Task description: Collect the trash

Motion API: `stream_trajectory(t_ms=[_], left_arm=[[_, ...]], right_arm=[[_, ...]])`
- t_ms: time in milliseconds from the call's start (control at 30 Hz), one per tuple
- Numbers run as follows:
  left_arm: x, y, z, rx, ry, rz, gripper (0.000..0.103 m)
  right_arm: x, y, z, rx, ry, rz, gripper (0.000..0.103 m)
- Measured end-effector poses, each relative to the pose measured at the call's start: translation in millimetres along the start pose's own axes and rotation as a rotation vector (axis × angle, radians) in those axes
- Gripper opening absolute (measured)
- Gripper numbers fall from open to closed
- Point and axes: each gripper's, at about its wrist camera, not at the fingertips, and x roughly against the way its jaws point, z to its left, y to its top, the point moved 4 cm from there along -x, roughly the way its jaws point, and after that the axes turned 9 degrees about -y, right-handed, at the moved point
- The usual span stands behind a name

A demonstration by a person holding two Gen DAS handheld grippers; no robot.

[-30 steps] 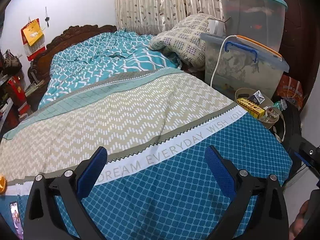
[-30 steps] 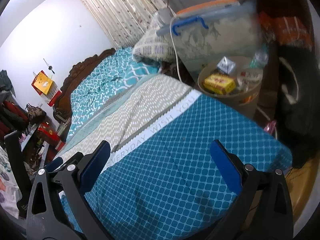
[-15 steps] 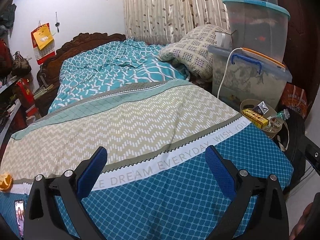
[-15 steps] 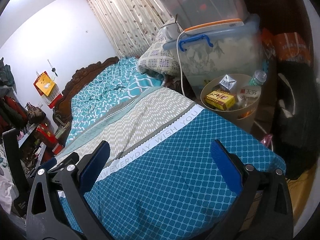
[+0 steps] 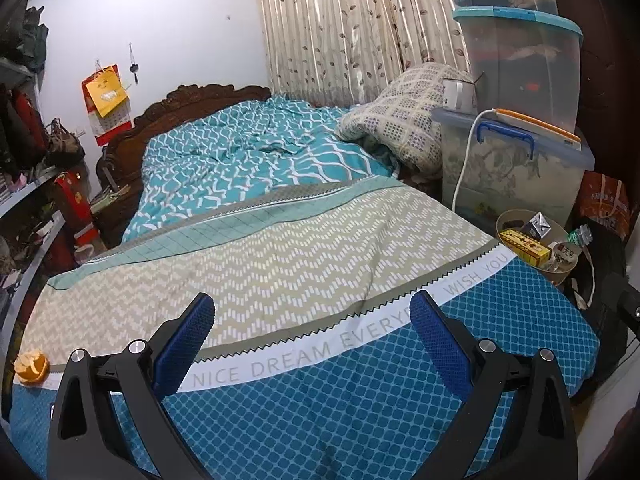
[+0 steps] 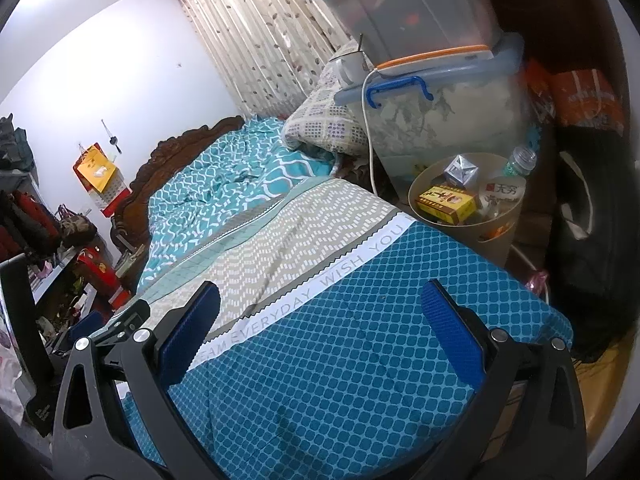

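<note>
Orange peel (image 5: 32, 367) is seen lying on the bed cover (image 5: 320, 380) at its near left edge, on the white lettered band, well apart from both grippers. Nearest the cameras, the left gripper (image 5: 312, 316) is held above the blue diamond-patterned foot of the cover, its jaws spread wide with nothing between the blue pads (image 5: 182, 346). The right gripper (image 6: 320, 308) is held likewise over the same patch, jaws wide apart and empty, angled toward the bed's right side.

Nothing is seen lying on the cover between the grippers and the peel. Beyond the bed's right edge a round bin (image 6: 500, 236) is seen on the floor, holding a yellow box (image 6: 446, 199), a silver carton (image 6: 460, 170) and a plastic bottle (image 6: 520, 160). Behind the bin, clear storage boxes (image 6: 448, 120) are stacked, with a white cable (image 6: 366, 128) hanging down one. Farther off, a folded blanket (image 5: 400, 136), a carved headboard (image 5: 168, 108) and curtains (image 5: 352, 28) are seen.
</note>
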Motion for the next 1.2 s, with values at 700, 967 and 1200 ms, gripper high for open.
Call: stream_trajectory(t_ms=[700,967,1200], left_arm=[[18,-1,0,-0.018,0.025,-0.03,0.094],[26,-1,-2,-0.019,0.001,-0.05,0.094],[28,-1,-4,-0.015,-0.012,-0.052,0.094]], right_arm=[[11,-2,1,0.0,0.009,-0.007,0.099],[11,-2,1,0.0,0.009,-0.008,0.099],[14,-1,1,0.0,0.01,-0.012,0.099]])
